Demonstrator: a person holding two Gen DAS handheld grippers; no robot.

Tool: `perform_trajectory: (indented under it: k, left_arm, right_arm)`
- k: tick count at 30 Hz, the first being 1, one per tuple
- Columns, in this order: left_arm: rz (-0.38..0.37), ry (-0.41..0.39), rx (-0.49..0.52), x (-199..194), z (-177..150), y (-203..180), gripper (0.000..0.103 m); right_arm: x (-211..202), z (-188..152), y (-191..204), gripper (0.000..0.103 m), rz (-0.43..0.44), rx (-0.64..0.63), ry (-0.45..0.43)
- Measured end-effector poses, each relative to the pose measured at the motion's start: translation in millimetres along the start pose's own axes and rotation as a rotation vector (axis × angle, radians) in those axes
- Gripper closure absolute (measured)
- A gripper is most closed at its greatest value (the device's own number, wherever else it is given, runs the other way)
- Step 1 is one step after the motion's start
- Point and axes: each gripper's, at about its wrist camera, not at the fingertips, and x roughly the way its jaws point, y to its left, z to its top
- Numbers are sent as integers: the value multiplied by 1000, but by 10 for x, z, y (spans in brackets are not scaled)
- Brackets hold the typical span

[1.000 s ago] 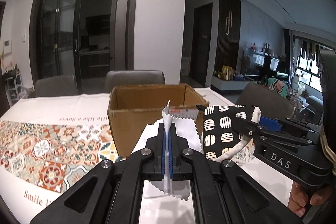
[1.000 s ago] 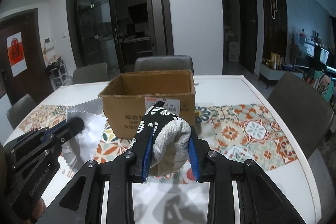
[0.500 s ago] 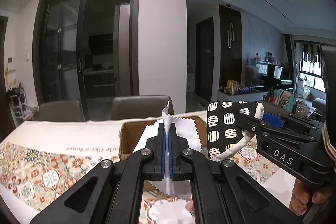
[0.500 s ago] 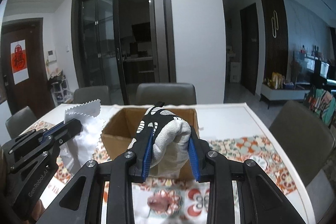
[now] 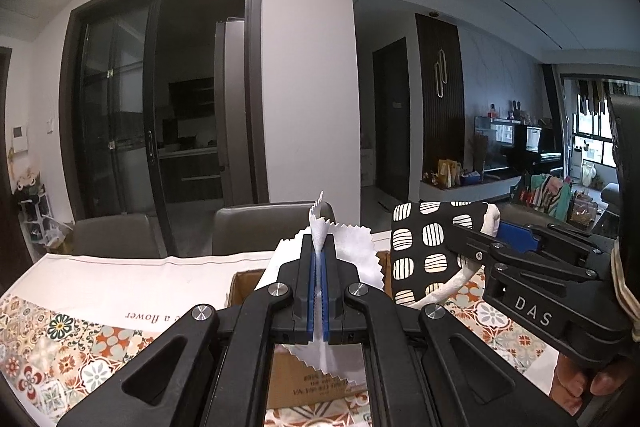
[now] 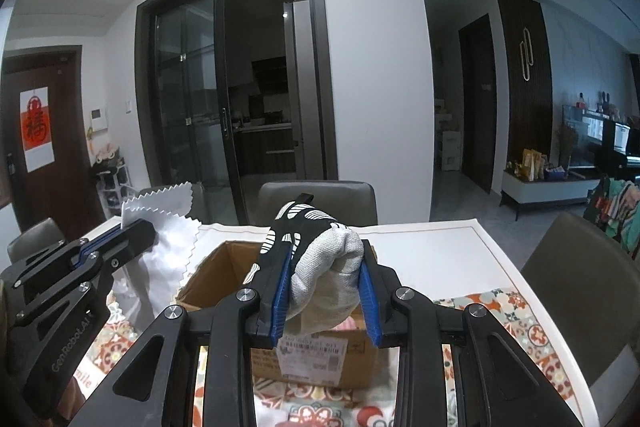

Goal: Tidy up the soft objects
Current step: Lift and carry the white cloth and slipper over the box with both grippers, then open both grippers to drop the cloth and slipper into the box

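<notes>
In the left wrist view, the left tongs point(image 5: 319, 267) are clenched flat on a white cloth point(image 5: 320, 231) with zigzag edges. The cloth stands on edge between the blue pads: one corner points straight up, and its long axis runs down to a tail hanging over the cardboard box point(image 5: 308, 383) on the counter point(image 5: 100, 283). To the right, the right tongs point(image 5: 476, 243) grasp a black oven mitt point(image 5: 424, 251) with white patches, seen side-on. A hand point(image 5: 580, 381) shows at the lower right, which the other view lacks.

In the right wrist view, the right tongs point(image 6: 324, 279) grip the oven mitt point(image 6: 320, 263) across its grey lining, its black end pointing up and away. This view alone shows the box point(image 6: 224, 275) open at the top. The left tongs point(image 6: 136, 231) hold the cloth point(image 6: 160, 223) at the left.

Compared with a second earlier, both tongs sit higher, and the box lies lower in each view.
</notes>
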Motion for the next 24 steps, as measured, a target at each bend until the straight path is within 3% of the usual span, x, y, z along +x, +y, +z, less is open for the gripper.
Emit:
perform_trajectory:
  k: [11, 24]
  left_arm:
    - [-3, 50, -15, 520, 2, 14, 99]
    - [24, 178, 9, 1071, -252, 55, 99]
  right_arm:
    - [401, 47, -73, 71, 13, -15, 17]
    - [988, -172, -181, 71, 41, -2, 156]
